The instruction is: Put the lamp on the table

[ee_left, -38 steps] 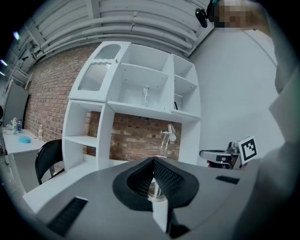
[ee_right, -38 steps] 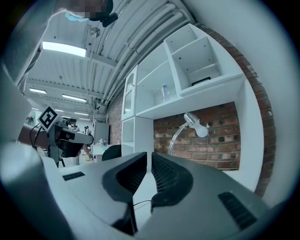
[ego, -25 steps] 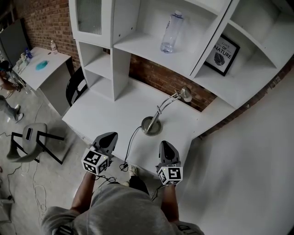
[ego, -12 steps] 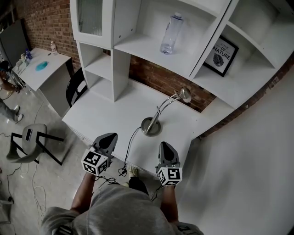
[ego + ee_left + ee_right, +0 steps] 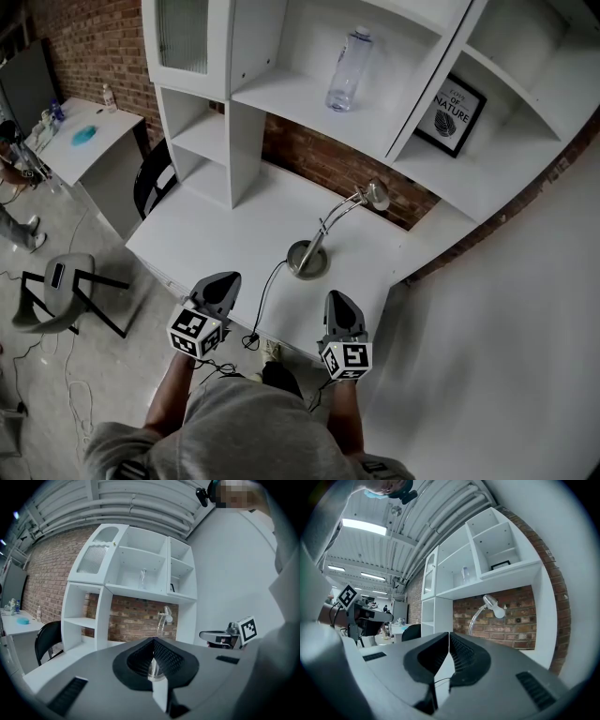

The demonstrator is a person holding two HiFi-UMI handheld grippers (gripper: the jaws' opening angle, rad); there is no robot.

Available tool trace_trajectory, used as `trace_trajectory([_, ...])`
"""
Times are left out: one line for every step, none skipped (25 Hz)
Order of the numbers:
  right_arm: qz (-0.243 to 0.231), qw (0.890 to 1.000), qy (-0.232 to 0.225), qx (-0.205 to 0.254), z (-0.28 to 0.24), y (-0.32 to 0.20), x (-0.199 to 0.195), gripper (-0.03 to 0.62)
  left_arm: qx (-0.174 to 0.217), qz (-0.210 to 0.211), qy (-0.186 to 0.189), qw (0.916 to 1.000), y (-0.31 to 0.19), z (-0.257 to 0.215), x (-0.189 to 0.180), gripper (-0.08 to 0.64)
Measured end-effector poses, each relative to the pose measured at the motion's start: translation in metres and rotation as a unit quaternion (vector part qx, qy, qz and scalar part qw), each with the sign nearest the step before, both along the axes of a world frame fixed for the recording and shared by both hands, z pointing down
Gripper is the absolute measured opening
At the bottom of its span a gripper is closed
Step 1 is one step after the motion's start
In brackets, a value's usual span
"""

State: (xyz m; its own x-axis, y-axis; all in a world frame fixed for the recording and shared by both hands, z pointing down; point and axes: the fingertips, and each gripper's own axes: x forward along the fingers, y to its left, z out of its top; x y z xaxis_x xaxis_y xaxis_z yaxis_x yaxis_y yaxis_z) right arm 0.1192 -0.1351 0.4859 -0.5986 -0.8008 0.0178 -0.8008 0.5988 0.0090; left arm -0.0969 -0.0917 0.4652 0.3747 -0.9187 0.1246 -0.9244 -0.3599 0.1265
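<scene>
- The lamp [image 5: 308,257] stands upright on the white desk [image 5: 211,234], its round base near the desk's front edge and right of the desk's middle.
- Its bent arm leans toward the back of the desk, and the head hangs close to the brick wall [image 5: 323,164] behind the desk.
- A dark cord [image 5: 265,298] runs from the base across the desk and drops over the desk's front edge.
- The left claw [image 5: 228,277] is held at the desk's front edge, left of the lamp and apart from it. Its jaws meet at the tips with nothing gripped.
- The right claw [image 5: 338,294] is at the desk's front edge, right of the cord. Its jaws are pressed together and empty.
- In the left gripper view the lamp [image 5: 164,618] shows beyond the closed tips. The right gripper view shows the lamp [image 5: 493,605] head against the brick.
- A shelf unit [image 5: 246,103] rises from the back of the desk. A clear bottle [image 5: 349,67] stands on a shelf above the desk, and a framed print [image 5: 453,112] leans in the bay to its right.
- A black chair [image 5: 150,180] sits at the desk's left end.
</scene>
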Motion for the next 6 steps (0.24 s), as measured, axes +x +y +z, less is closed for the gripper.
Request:
trace_trajectory([0.0, 1.0, 0.0, -0.001, 0.0008, 0.0, -0.0003, 0.028, 0.0, 0.0, 0.0, 1.0, -0.0002, 0.0003, 0.0003, 0.003])
trace_trajectory([-0.001, 1.0, 0.001, -0.001, 0.0014, 0.0002, -0.0007, 0.028, 0.0, 0.001, 0.0, 1.0, -0.0002, 0.0008, 0.0003, 0.003])
trace_trajectory([-0.001, 1.0, 0.001, -0.002, 0.0019, 0.0003, -0.001, 0.028, -0.001, 0.0, 0.0, 1.0, -0.0001, 0.0013, 0.0002, 0.003])
trace_trajectory([-0.001, 1.0, 0.001, -0.002, 0.0023, 0.0003, -0.001, 0.028, -0.001, 0.0, 0.0, 1.0, 0.0, 0.0017, 0.0001, 0.003])
trace_trajectory([-0.001, 1.0, 0.002, -0.003, 0.0026, 0.0003, -0.0008, 0.028, -0.001, 0.001, 0.0, 1.0, 0.0, 0.0021, 0.0002, 0.003])
trace_trajectory([-0.001, 1.0, 0.002, -0.004, 0.003, 0.0001, -0.0005, 0.028, -0.002, 0.001, 0.0, 1.0, 0.0, 0.0024, 0.0003, 0.003])
